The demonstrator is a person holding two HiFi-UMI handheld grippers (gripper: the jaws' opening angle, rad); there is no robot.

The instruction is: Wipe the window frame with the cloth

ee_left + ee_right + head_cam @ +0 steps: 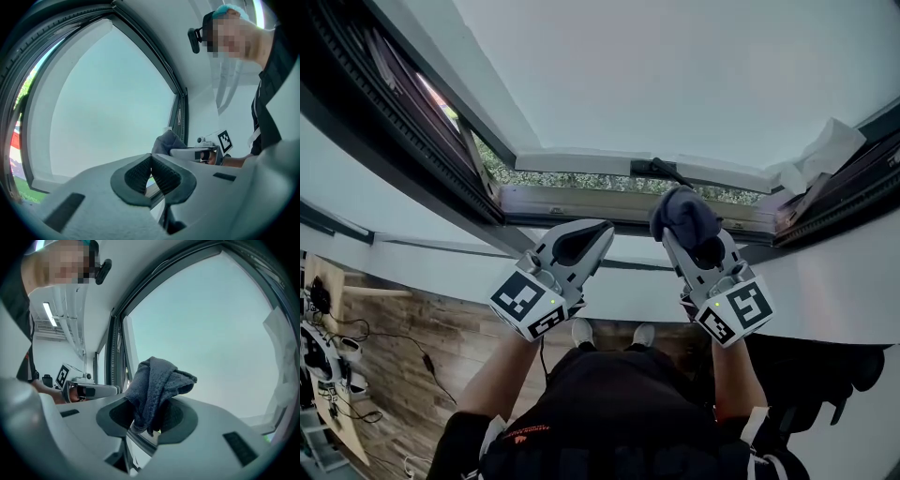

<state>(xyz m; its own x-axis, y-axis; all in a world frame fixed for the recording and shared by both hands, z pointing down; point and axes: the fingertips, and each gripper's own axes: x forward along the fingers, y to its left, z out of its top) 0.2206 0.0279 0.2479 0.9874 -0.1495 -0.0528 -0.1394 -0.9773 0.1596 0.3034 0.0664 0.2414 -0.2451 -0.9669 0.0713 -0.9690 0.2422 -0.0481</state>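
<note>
- Below the window's lower edge, nearest the person, the left gripper (pixel 151 161) has its jaws pressed together on nothing.
- Beside it, the right gripper (pixel 146 417) pinches a dark cloth (pixel 158 379), which is bunched above the jaws.
- Beyond, the cloth is near the window frame (pixel 581 199), just under a black handle (pixel 656 169).
- Farthest, white crumpled material (pixel 825 150) sits at the frame's right corner.

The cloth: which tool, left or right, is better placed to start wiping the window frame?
Right. The right tool is shut on the cloth and holds it up by the window frame. The left tool is shut with nothing in it, so it has nothing to wipe with.
</note>
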